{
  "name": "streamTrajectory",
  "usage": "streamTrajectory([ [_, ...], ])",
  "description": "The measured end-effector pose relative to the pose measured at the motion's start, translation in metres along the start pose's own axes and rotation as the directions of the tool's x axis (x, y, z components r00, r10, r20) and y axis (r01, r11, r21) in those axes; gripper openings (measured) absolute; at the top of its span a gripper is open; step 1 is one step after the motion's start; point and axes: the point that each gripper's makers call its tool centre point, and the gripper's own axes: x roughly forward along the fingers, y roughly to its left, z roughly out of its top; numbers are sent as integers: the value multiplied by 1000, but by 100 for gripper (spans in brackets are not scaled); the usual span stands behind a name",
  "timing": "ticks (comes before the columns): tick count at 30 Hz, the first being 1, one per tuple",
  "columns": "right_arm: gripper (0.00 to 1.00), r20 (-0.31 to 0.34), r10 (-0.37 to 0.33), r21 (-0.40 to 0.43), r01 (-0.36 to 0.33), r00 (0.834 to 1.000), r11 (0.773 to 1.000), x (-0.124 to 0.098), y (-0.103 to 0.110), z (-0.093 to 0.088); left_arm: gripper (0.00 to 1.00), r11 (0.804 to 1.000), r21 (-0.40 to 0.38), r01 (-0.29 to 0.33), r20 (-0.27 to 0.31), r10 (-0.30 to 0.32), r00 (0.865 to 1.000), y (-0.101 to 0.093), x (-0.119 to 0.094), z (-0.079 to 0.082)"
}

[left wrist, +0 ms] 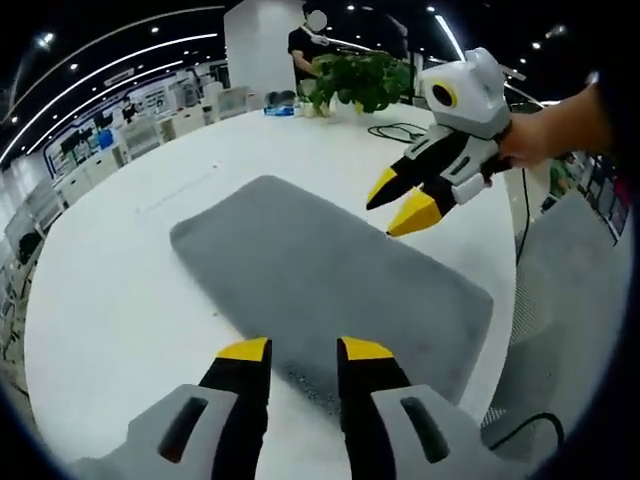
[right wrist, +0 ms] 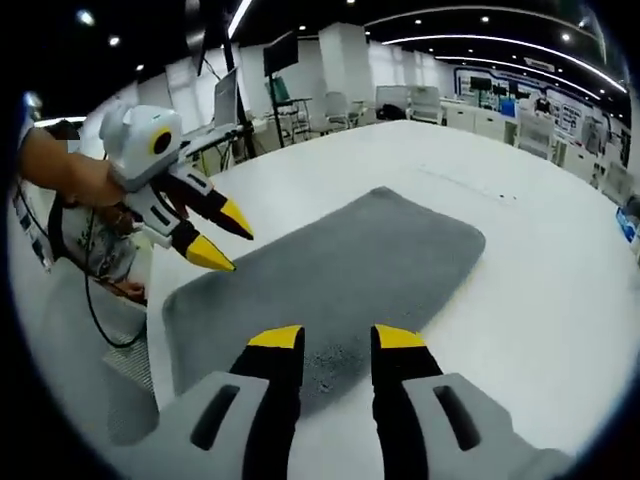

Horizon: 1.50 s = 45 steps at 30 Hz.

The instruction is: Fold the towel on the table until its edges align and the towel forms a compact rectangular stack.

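Across the white counter (left wrist: 120, 300) the grey towel (left wrist: 330, 270) lies spread flat in a single layer, one long rectangle with rounded corners, so by my reading the folding has not begun. Both grippers hover above the towel, apart from it: the left gripper (left wrist: 303, 348) over one short end and the right gripper (right wrist: 335, 336) over the opposite short end, each with jaws parted and grasping nothing. To do the first fold well, I would bring each gripper down onto a corner of the same short edge, pinch only the cloth, lift just clear of the counter and carry that edge over to meet the far edge, keeping both hands level so the sides line up. Beyond the towel, at the counter's far side in the left gripper view, stand a leafy green plant (left wrist: 365, 78), a small blue thing (left wrist: 279, 110) too small to name, and a black cable (left wrist: 398, 130); all sit well apart from the towel. Nothing lies on the towel itself to hinder the fold
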Motion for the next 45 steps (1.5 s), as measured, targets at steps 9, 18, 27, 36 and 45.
streamTrajectory([
  [9,23,-74,36,-49,-40,997,998,7,15,-21,20,998,62,30,-83,-24,996,-6,9,-19],
  [18,22,-133,39,-125,-55,990,991,8,16,-39,18,995,90,40,-110,-30,993,-9,16,-28],
  [27,19,-166,38,-190,-70,985,979,9,12,-43,17,994,101,36,-117,-24,993,-10,19,-27],
  [36,17,-168,36,-196,-69,985,978,0,6,-55,17,994,97,40,-103,-30,994,-22,25,-21],
  [45,17,-173,28,-183,-60,985,981,-21,-10,-73,17,993,104,52,-102,-41,994,-46,41,-3],
])
